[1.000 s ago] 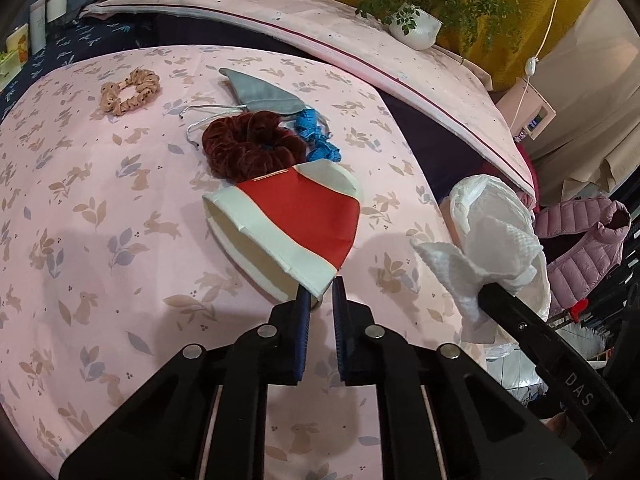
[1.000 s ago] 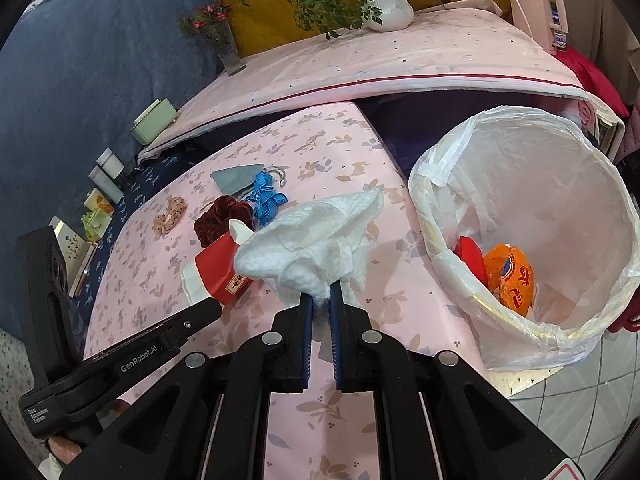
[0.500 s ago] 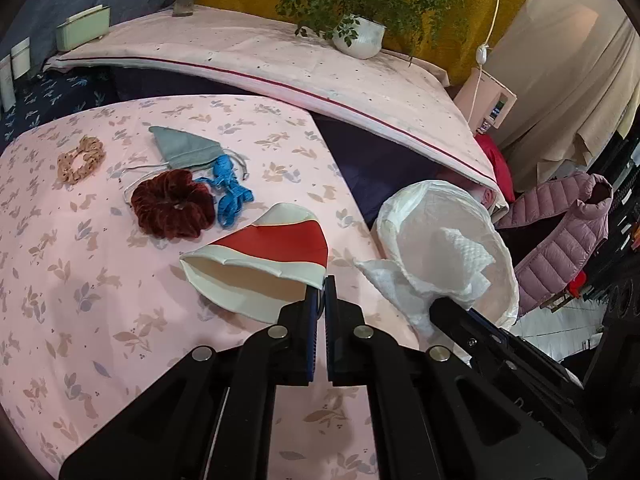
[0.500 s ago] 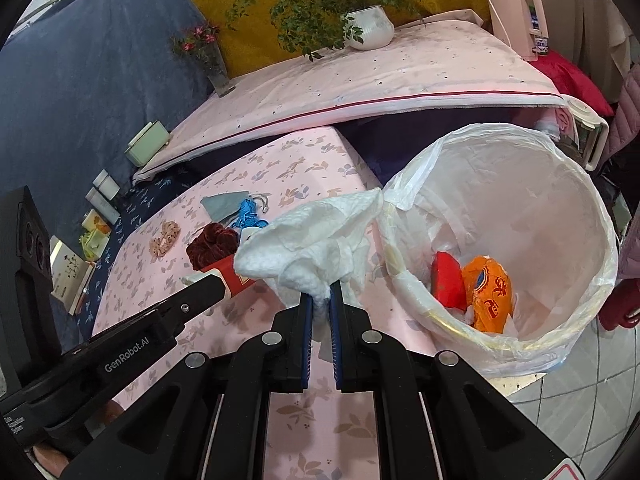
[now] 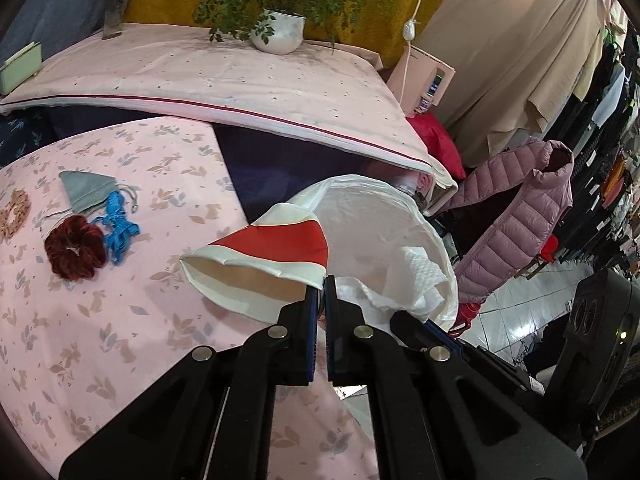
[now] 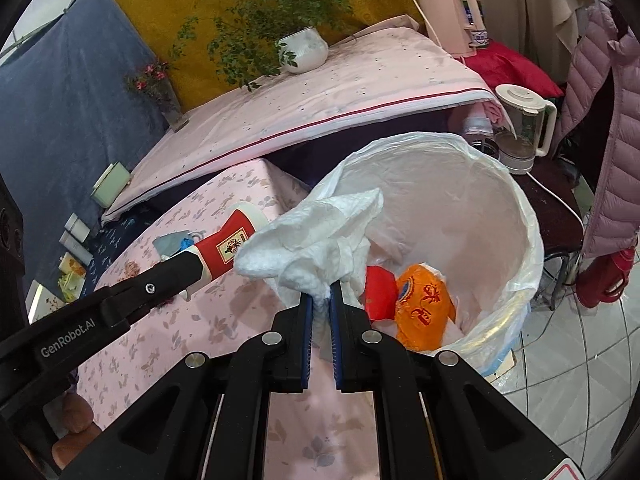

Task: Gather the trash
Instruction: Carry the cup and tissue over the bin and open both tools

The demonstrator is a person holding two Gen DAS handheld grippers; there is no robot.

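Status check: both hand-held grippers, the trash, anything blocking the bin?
Left hand-held gripper shut on crushed red-and-cream paper cup. Right hand-held gripper shut on crumpled white paper towel, at white-lined bin rim. Bin mouth unobstructed.

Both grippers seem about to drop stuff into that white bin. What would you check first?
1. Right gripper shut on crumpled white paper towel: ok.
2. Left gripper shut on red-and-cream paper cup: ok.
3. Towel above the white-bag-lined bin's opening: ok.
4. Cup above the opening: not ok, it hangs near the rim.
5. Room inside beside the orange wrapper: ok.
6. Grippers apart from each other: ok.
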